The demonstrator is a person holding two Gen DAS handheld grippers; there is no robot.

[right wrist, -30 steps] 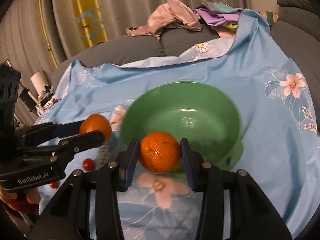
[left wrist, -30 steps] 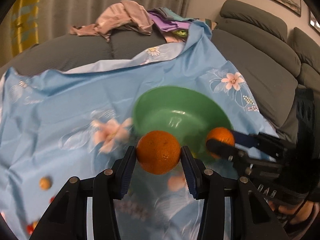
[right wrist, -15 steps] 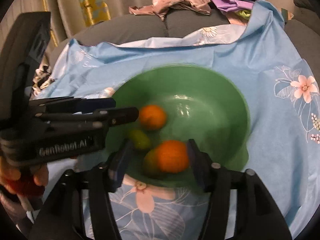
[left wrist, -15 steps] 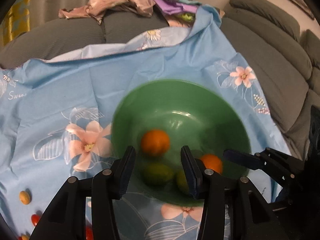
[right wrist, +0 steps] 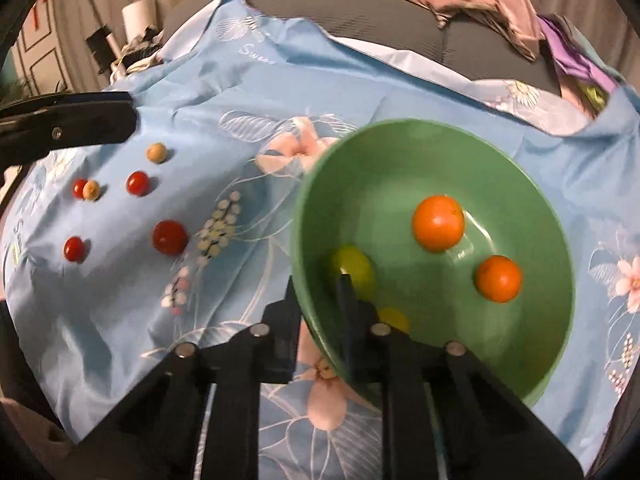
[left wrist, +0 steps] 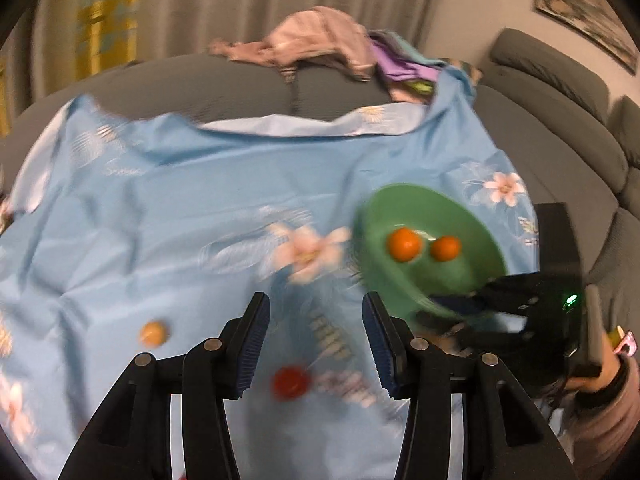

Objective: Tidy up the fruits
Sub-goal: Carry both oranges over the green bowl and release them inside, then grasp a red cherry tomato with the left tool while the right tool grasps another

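Note:
A green bowl (right wrist: pixel 520 184) on the blue flowered cloth holds two oranges (right wrist: pixel 438 222) (right wrist: pixel 498 278) and small yellow-green fruits (right wrist: pixel 354 266). My right gripper (right wrist: pixel 318 292) is shut on the bowl's near-left rim, one finger inside and one outside. The bowl (left wrist: pixel 400 280) and its oranges (left wrist: pixel 404 243) also show in the left wrist view, at the right. My left gripper (left wrist: pixel 316 320) is open and empty above the cloth, with a red tomato (left wrist: pixel 290 383) just below between its fingers and a tan fruit (left wrist: pixel 153 333) to its left.
Several red tomatoes (right wrist: pixel 170 237) (right wrist: pixel 137 183) and tan fruits (right wrist: pixel 156 153) lie on the cloth (right wrist: pixel 248 92) left of the bowl. Clothes (left wrist: pixel 320 44) are piled on the grey sofa (left wrist: pixel 560 128) behind. The left gripper's finger (right wrist: pixel 68 120) reaches in from the left.
Both oranges were let go into the bowl. My left gripper has swung left away from the bowl, over the loose fruits. My right gripper has closed on the bowl's rim.

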